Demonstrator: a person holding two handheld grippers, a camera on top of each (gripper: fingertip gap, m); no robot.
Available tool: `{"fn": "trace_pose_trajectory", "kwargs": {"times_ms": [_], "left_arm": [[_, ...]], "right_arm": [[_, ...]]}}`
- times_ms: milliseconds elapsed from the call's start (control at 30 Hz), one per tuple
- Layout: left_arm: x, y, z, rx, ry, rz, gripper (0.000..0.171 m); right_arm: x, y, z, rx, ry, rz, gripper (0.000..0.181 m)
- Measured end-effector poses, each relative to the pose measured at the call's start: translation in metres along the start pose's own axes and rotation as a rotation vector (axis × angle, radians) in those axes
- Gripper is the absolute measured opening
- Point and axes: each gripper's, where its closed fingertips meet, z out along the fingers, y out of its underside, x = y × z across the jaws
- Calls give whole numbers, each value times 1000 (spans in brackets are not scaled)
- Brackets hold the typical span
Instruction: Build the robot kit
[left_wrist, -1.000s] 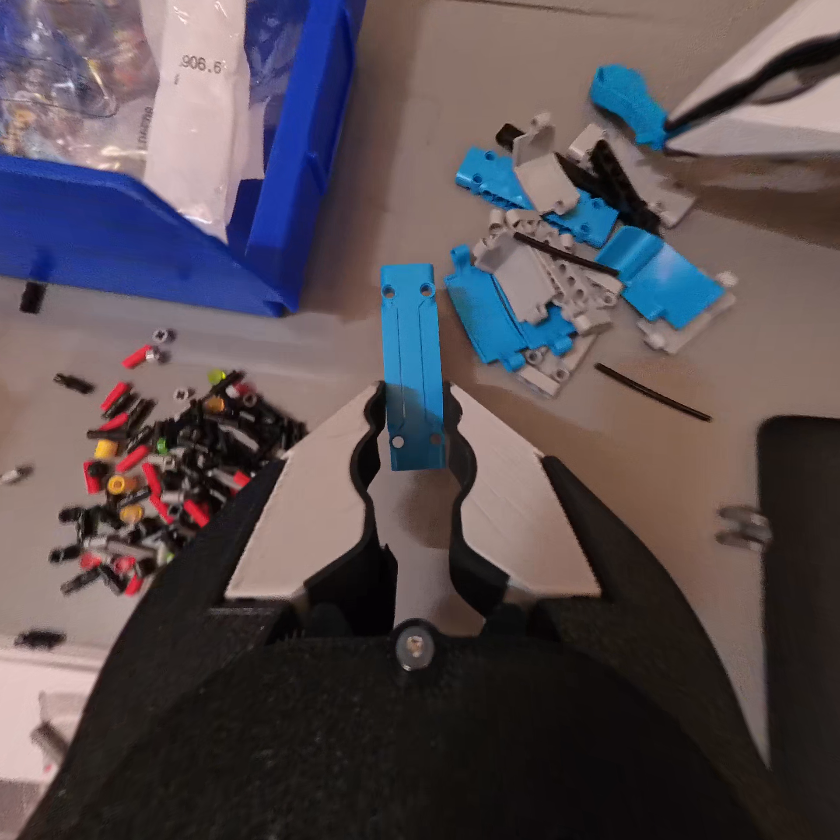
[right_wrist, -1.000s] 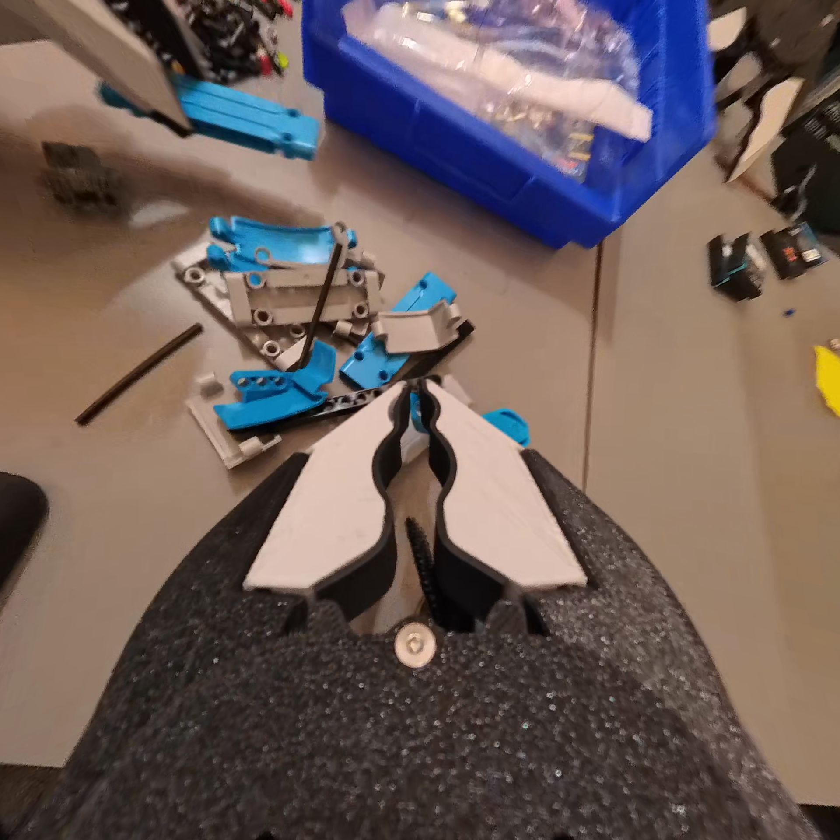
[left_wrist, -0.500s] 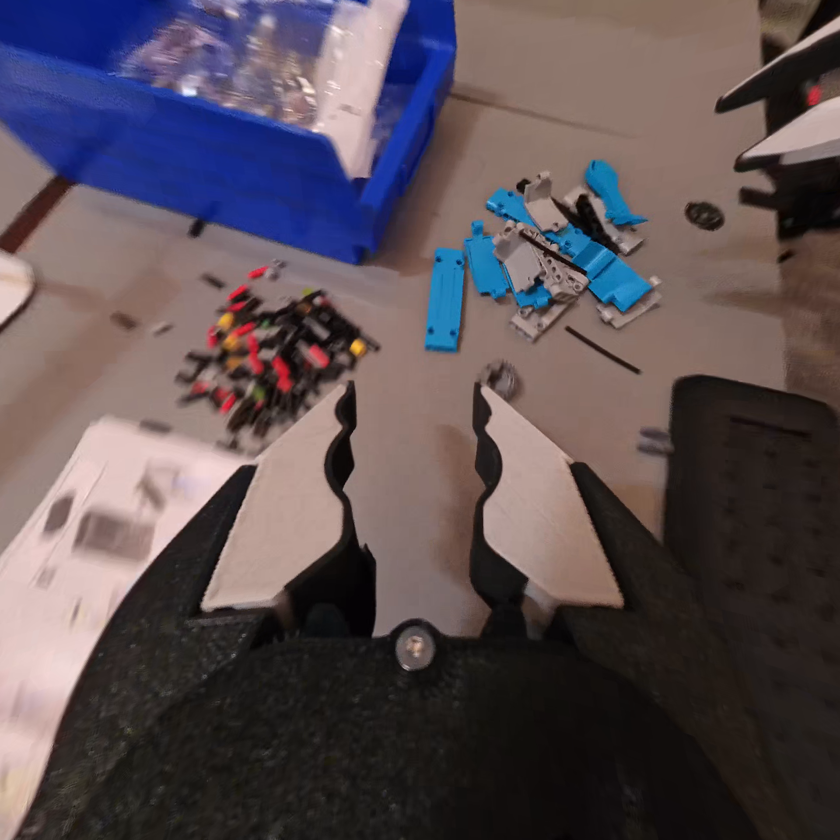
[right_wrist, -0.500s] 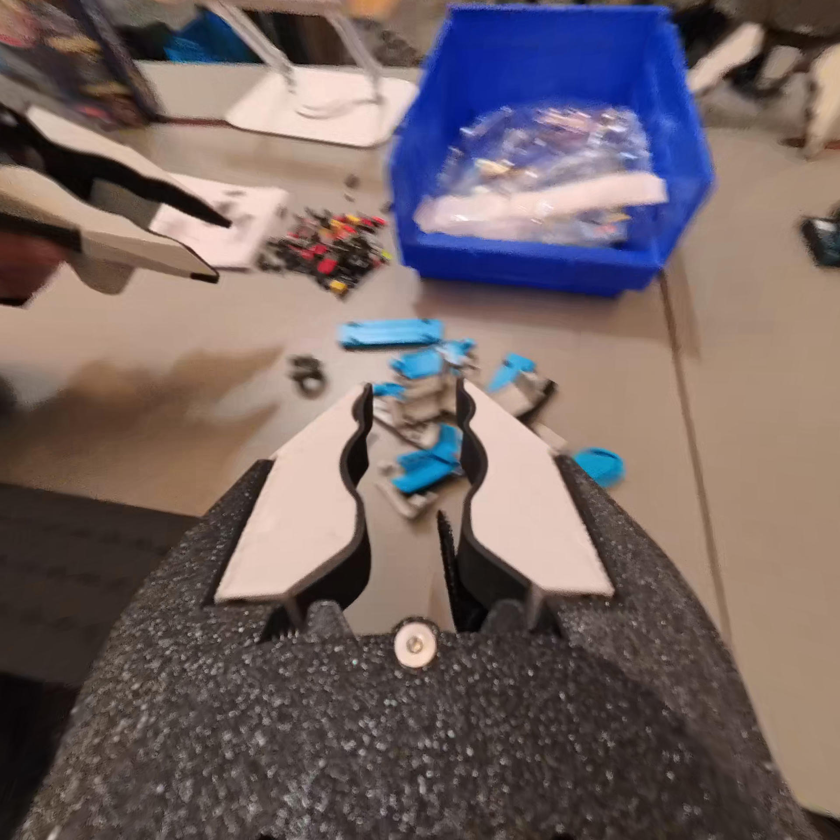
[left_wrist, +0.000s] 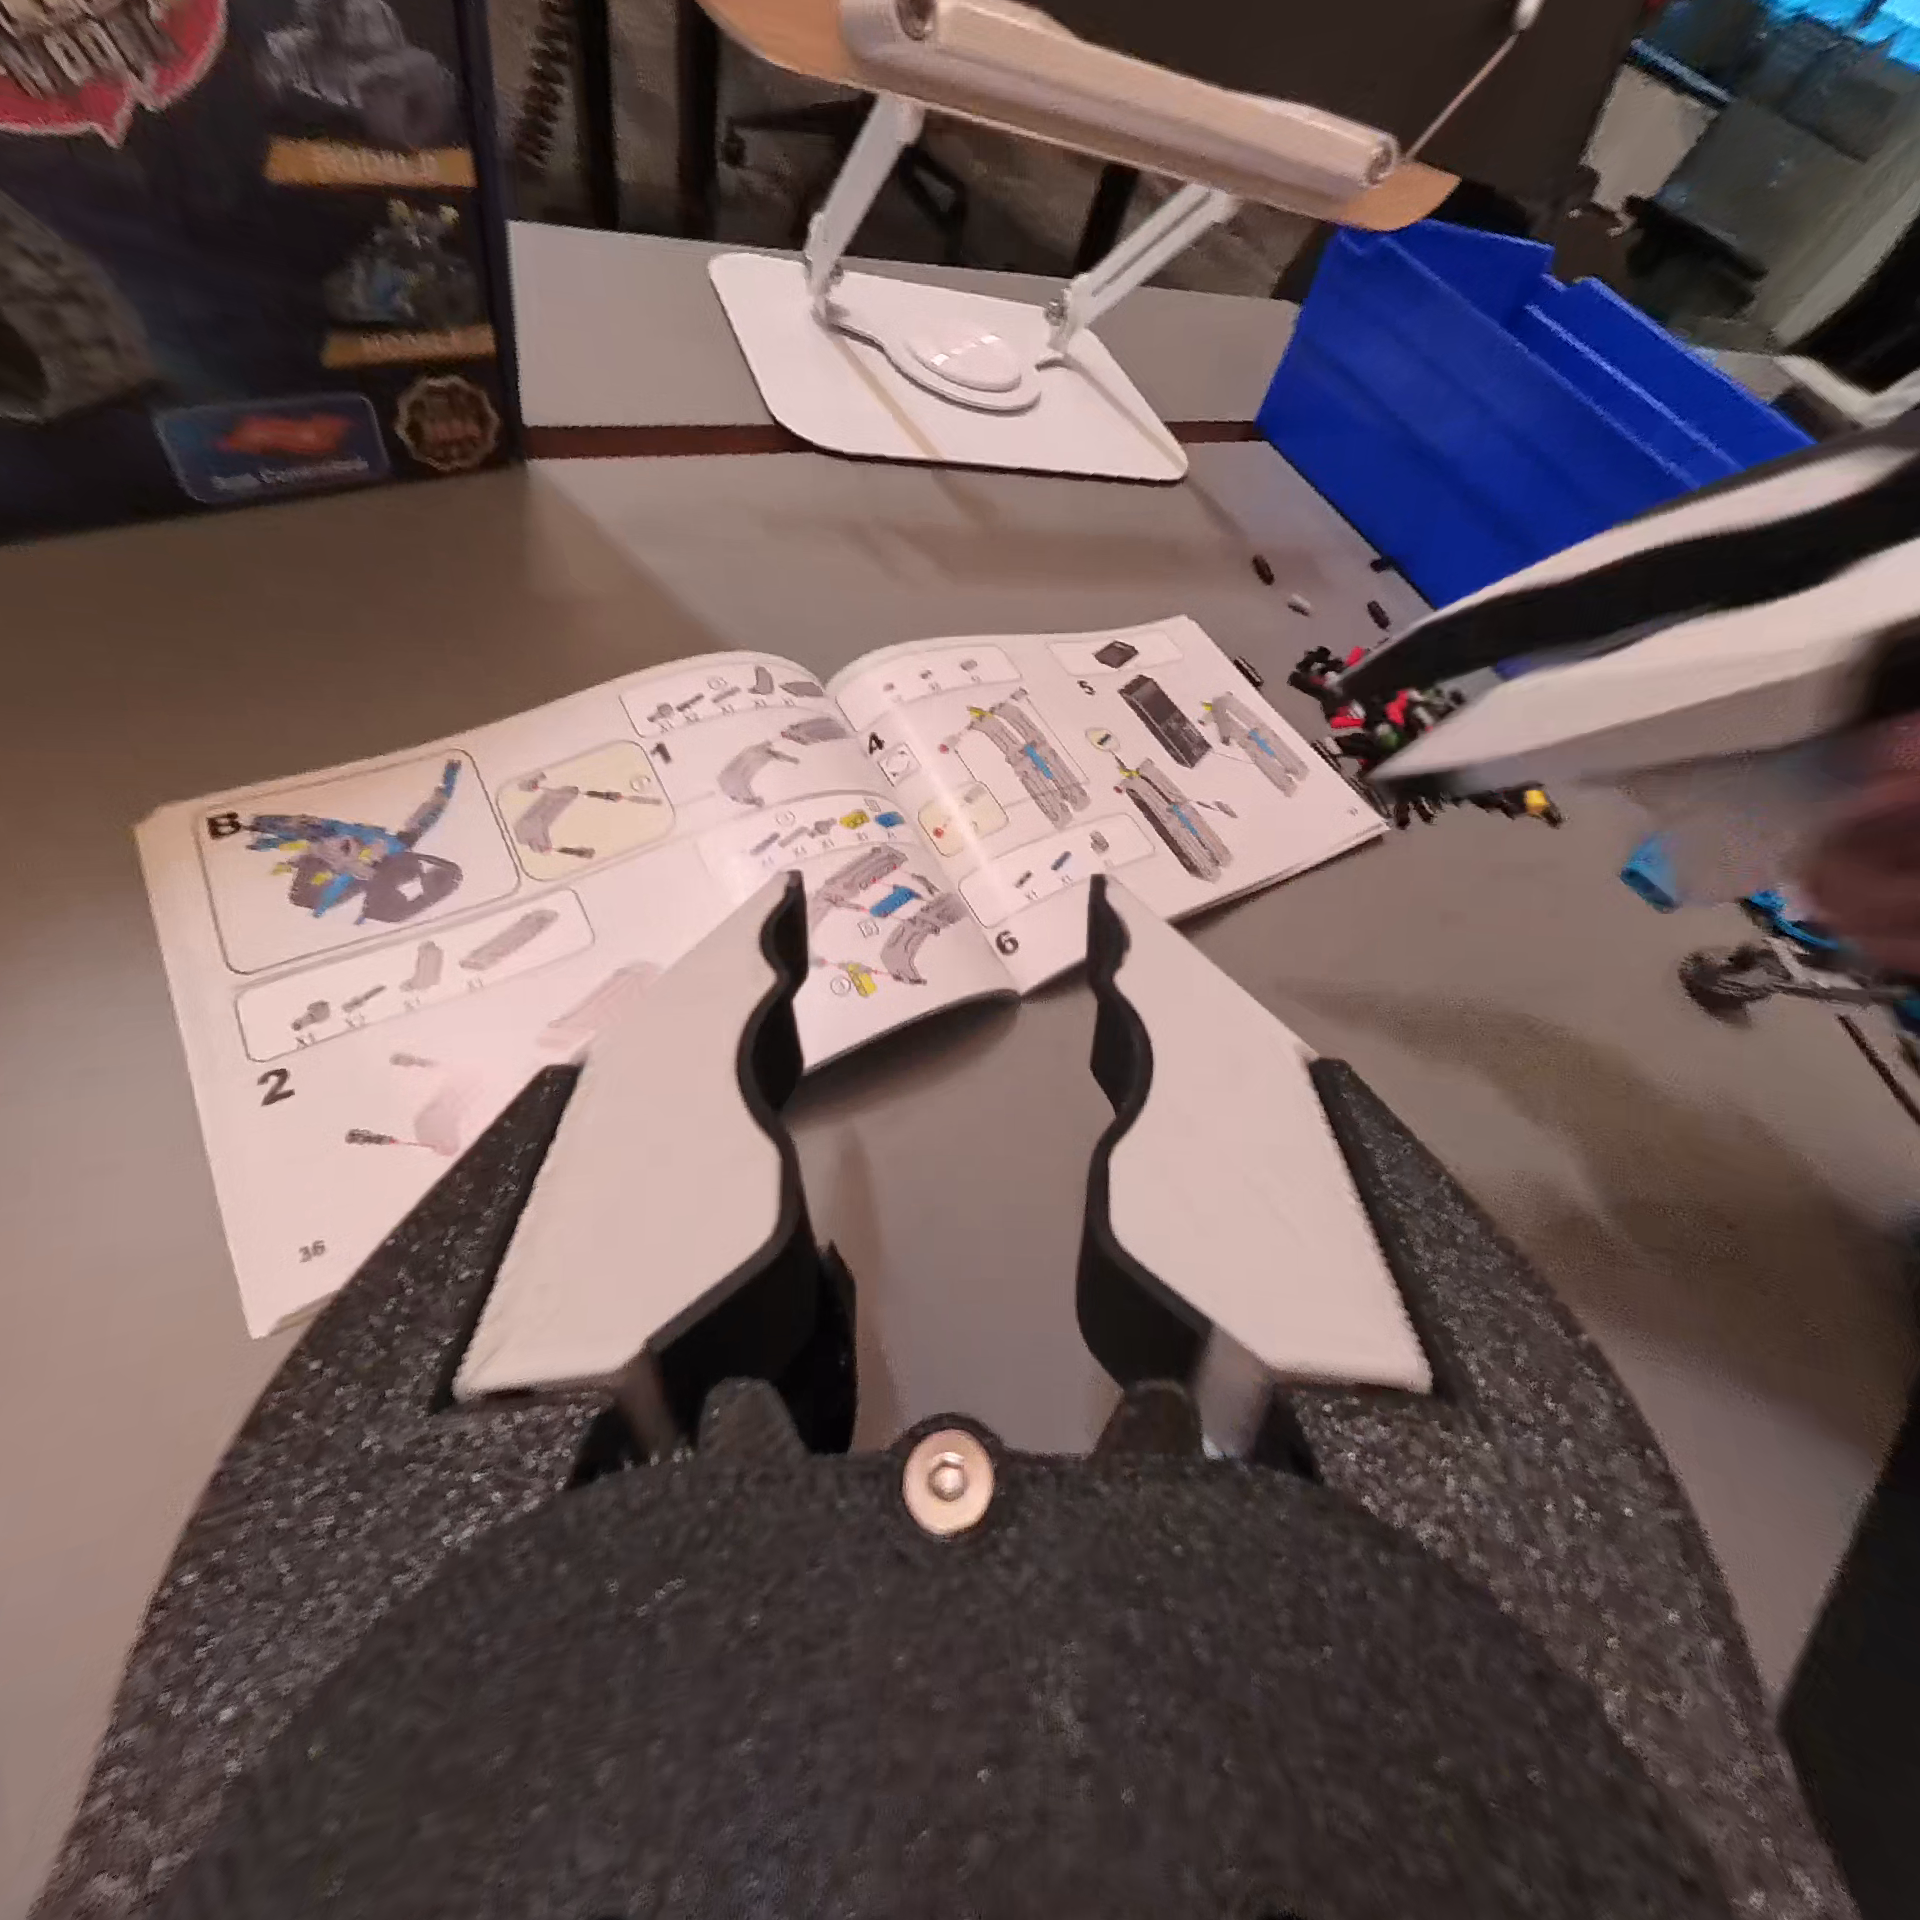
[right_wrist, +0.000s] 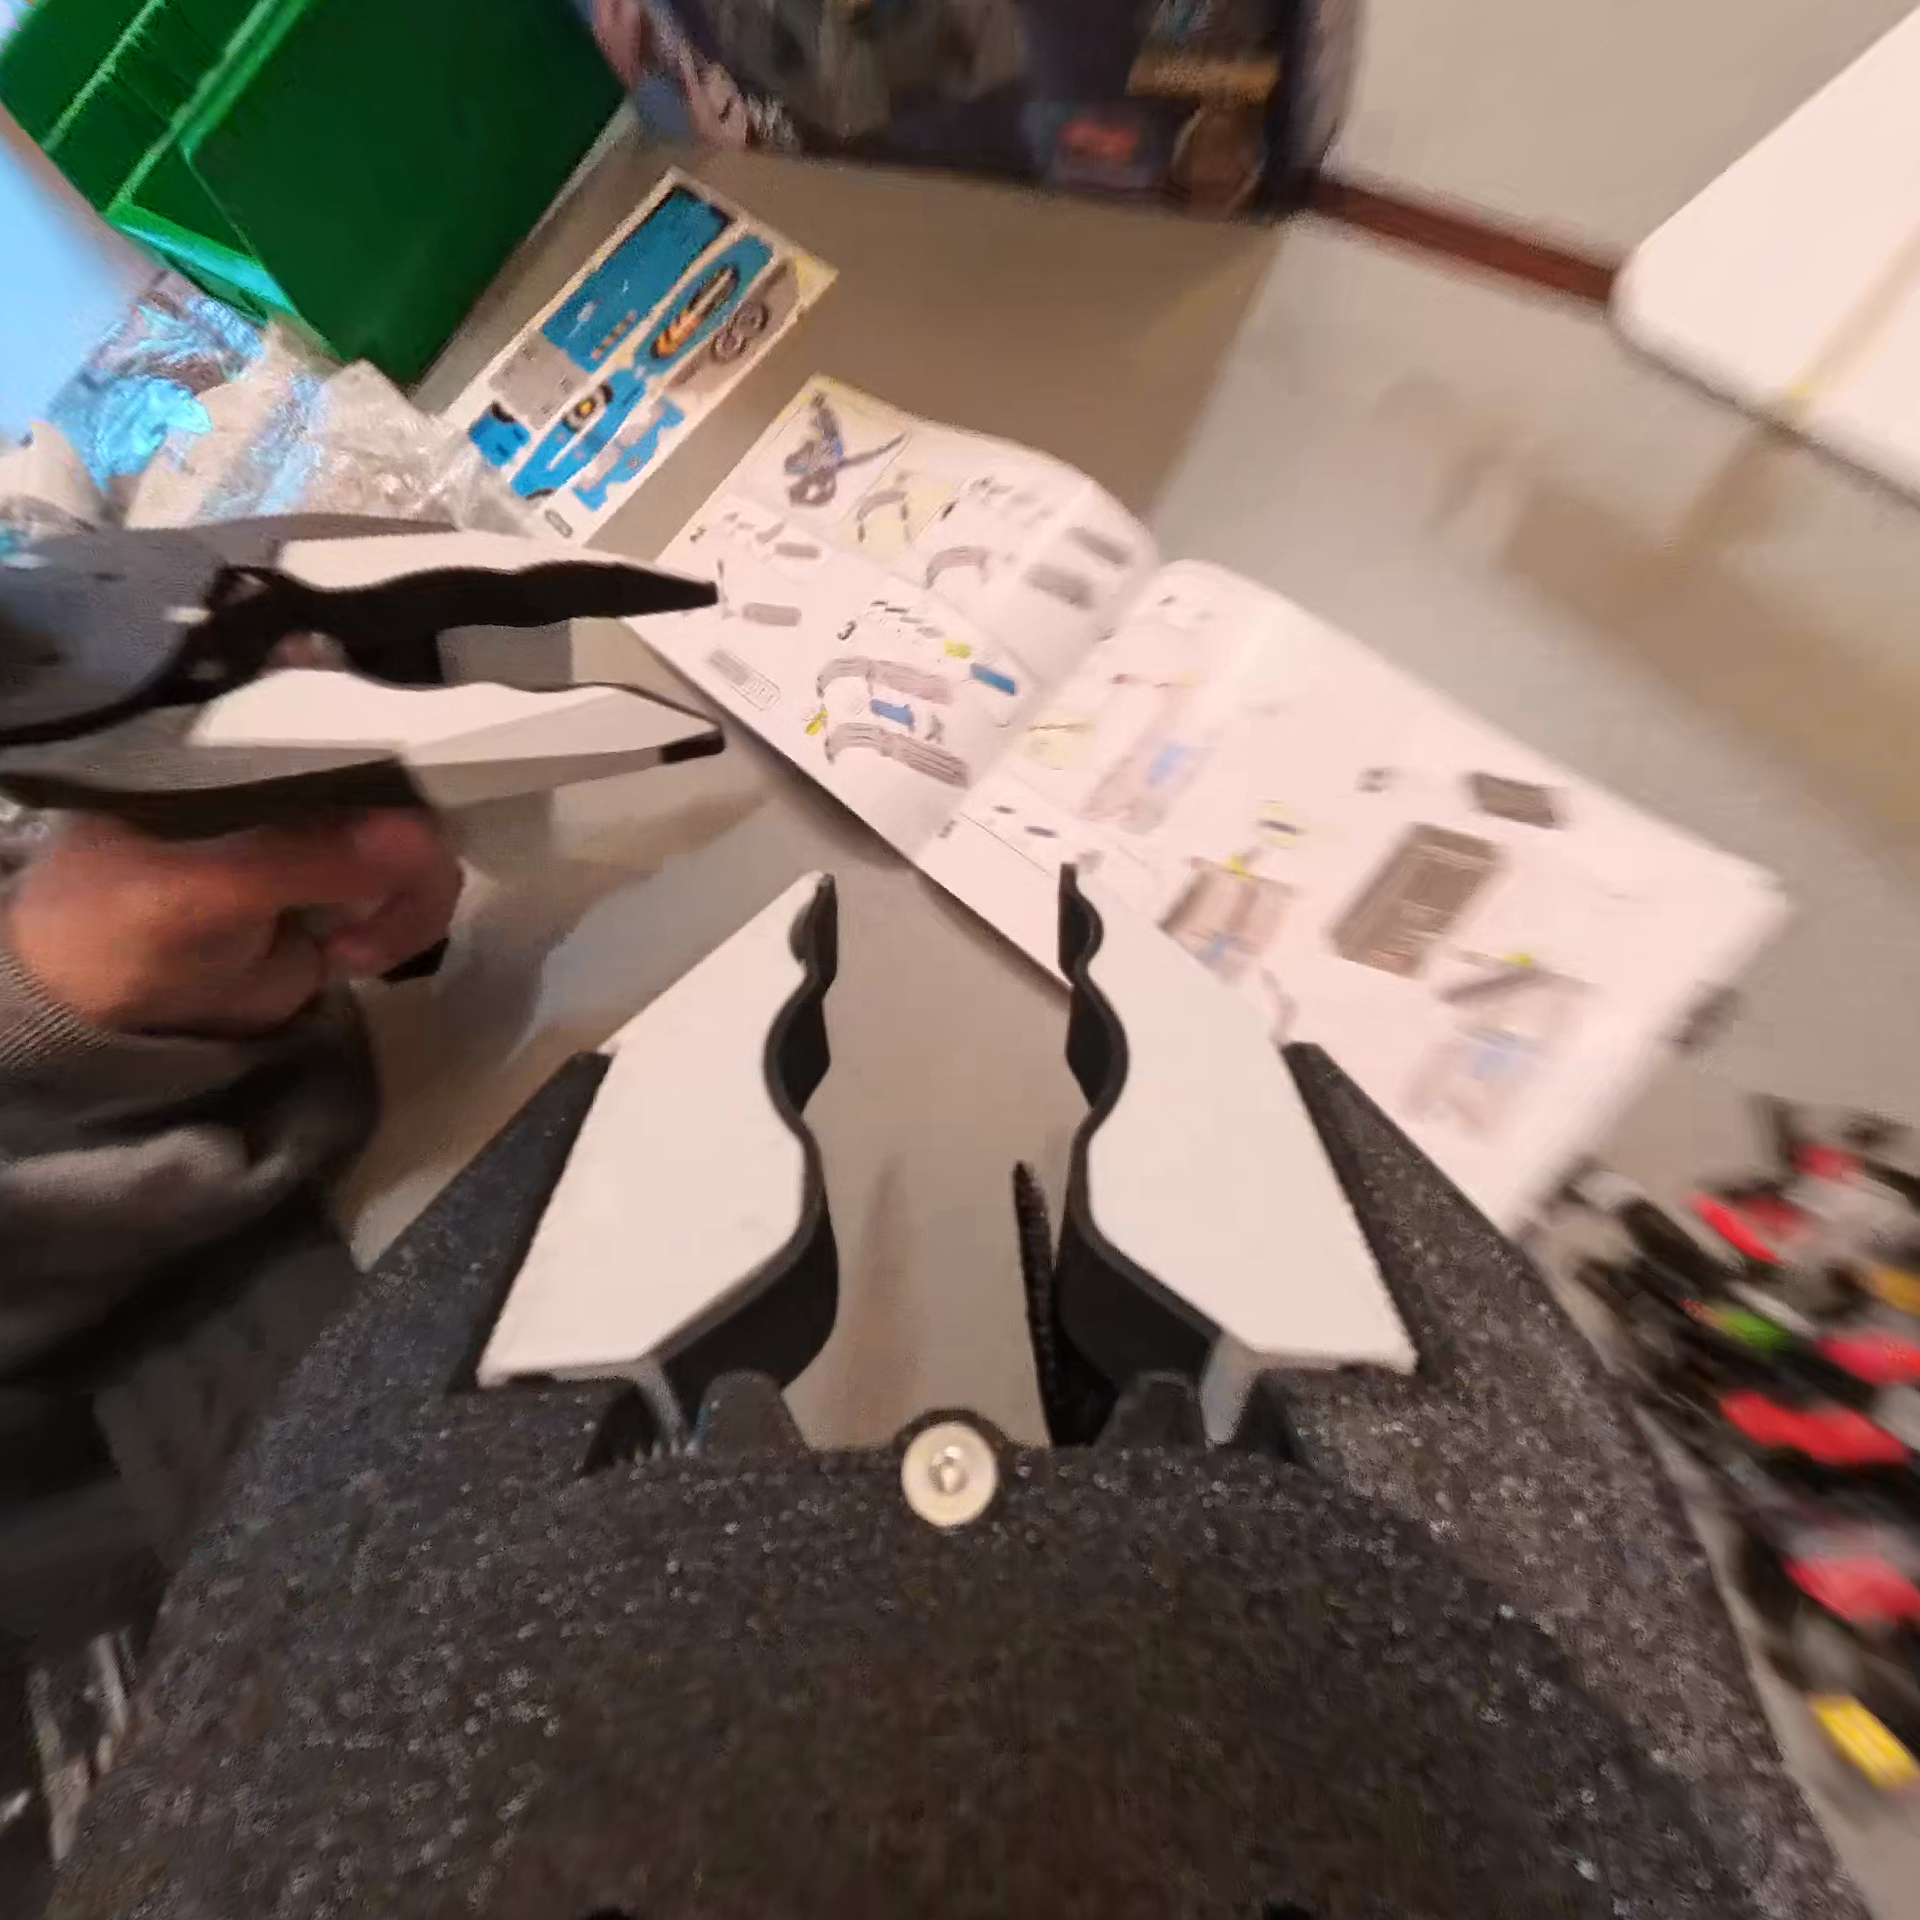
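Swung off the scatter of blue and grey pieces it faced half a second ago, the left gripper (left_wrist: 940, 904) now hovers with its jaws spread and empty over the near edge of the open instruction booklet (left_wrist: 623, 831), which lies flat on the grey table (left_wrist: 416, 603) across the middle of the left wrist view. A dark printed box (left_wrist: 249, 260) stands at upper left, a white folding stand (left_wrist: 935, 364) at top centre and a blue bin (left_wrist: 1455, 436) at upper right. The right gripper (left_wrist: 1356, 727) reaches in from the right edge above a pile of small pins (left_wrist: 1340, 665). In the right wrist view, which is motion-blurred, the right gripper (right_wrist: 945, 883) is likewise parted and holds nothing, its tips above the booklet's (right_wrist: 1247, 779) lower edge. The left gripper (right_wrist: 717, 665) and the hand (right_wrist: 208, 925) holding it come in from the left. A sticker sheet (right_wrist: 634, 353) and a green bin (right_wrist: 364, 156) lie at upper left, and the pins (right_wrist: 1787, 1403) at lower right.
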Motion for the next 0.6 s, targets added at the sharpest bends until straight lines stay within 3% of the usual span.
{"fn": "trace_pose_trajectory", "kwargs": {"times_ms": [67, 133, 233, 367, 600], "left_arm": [[-10, 10, -3, -40, -15, 25, 53], [-29, 15, -7, -65, -81, 98, 53], [-53, 20, -11, -83, -158, 151, 54], [-55, 18, -6, -54, -101, 56, 54], [-47, 13, -7, -10, -62, 44, 54]], "right_arm": [[-1, 11, 43, 17, -11, 8, 41], [2, 13, 63, 69, 12, -2, 41], [4, 13, 57, 131, 63, -92, 42], [22, 17, 50, 149, 193, -203, 41], [9, 21, 48, 165, 54, -81, 41]]}}
